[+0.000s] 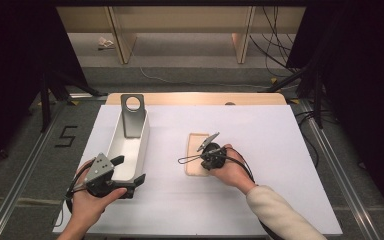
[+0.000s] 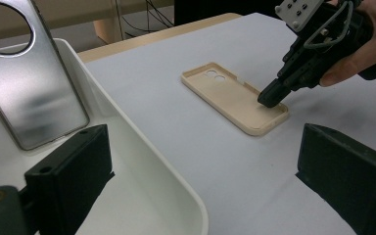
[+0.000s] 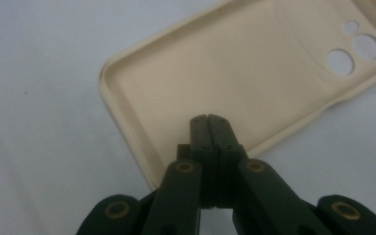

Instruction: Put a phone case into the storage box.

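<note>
Both grippers were at work on the near half of the white table (image 1: 280, 150). Nearest the person, the left gripper (image 1: 130, 175) had its jaws spread wide, one inside and one outside the near end wall of the white bin (image 1: 142, 137); the left gripper view showed the rim passing between the two pads with a gap on either side, so nothing was clamped. In the inspector's judgement this hand was placed to steady the bin, or to take it by its wall.

Somewhat farther in, the right gripper (image 3: 208, 119) had its jaws pressed fully together with nothing between them. The closed tips rested on or just above the inner floor of the beige phone case (image 3: 235, 73), close to the near end wall; whether they actually touched could not be told. The phone case lay flat on the table, hollow side up, camera holes at its far end, well apart from the bin and to its right. The closed tips probably served to pin or nudge it rather than lift it.

Farthest off, a silver metal case (image 1: 133, 115) with a round hole leaned upright against the far end of the bin.
</note>
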Action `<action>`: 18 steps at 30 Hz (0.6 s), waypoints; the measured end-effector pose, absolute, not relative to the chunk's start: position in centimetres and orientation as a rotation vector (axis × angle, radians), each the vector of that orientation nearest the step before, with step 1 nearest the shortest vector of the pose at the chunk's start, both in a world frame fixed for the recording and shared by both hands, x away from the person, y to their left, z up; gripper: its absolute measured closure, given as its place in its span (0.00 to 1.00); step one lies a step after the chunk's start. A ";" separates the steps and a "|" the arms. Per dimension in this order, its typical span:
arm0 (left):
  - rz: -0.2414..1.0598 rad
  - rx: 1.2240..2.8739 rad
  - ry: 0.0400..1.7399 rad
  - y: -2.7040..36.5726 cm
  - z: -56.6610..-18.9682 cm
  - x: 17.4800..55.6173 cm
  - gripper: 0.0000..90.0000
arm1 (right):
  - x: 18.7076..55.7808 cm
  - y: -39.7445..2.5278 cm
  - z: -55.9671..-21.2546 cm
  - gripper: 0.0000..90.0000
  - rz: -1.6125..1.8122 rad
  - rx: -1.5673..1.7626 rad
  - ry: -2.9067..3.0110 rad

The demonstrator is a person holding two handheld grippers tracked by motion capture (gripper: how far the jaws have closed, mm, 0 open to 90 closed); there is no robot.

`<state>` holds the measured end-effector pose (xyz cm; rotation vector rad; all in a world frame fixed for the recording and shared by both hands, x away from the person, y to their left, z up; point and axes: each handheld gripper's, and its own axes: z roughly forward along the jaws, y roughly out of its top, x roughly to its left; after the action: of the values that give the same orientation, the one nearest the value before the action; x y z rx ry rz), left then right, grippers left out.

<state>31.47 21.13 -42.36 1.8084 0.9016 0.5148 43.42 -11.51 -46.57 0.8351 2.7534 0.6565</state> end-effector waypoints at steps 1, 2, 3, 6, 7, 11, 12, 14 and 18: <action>0.515 1.810 0.900 21.1 -42.4 31.5 0.06 | 43.4 -11.7 -46.6 1.00 0.660 0.841 2.752; 0.515 1.809 0.900 21.1 -42.4 31.5 0.06 | 43.4 -11.8 -46.6 1.00 0.667 0.841 2.755; 0.515 1.810 0.900 21.1 -42.4 31.5 0.06 | 43.4 -11.9 -46.6 1.00 0.663 0.842 2.753; 0.515 1.813 0.899 21.1 -42.4 31.5 0.06 | 43.4 -11.9 -46.6 1.00 0.662 0.830 2.754; 0.516 1.813 0.899 21.1 -42.4 31.5 0.06 | 43.4 -11.8 -46.5 1.00 0.660 0.846 2.758; 0.515 1.809 0.901 21.1 -42.4 31.5 0.06 | 43.4 -11.8 -46.5 1.00 0.665 0.840 2.755; 0.515 1.811 0.901 21.1 -42.4 31.5 0.06 | 43.3 -11.8 -46.5 0.99 0.668 0.836 2.754; 0.514 1.812 0.903 21.1 -42.4 31.5 0.06 | 43.3 -11.8 -46.3 0.97 0.688 0.820 2.748; 0.514 1.815 0.903 21.1 -42.4 31.5 0.06 | 43.1 -12.0 -45.7 0.89 0.726 0.749 2.747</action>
<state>31.48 21.11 -42.43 1.8147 0.9032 0.5142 43.14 -12.03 -45.71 0.7488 2.7468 0.7263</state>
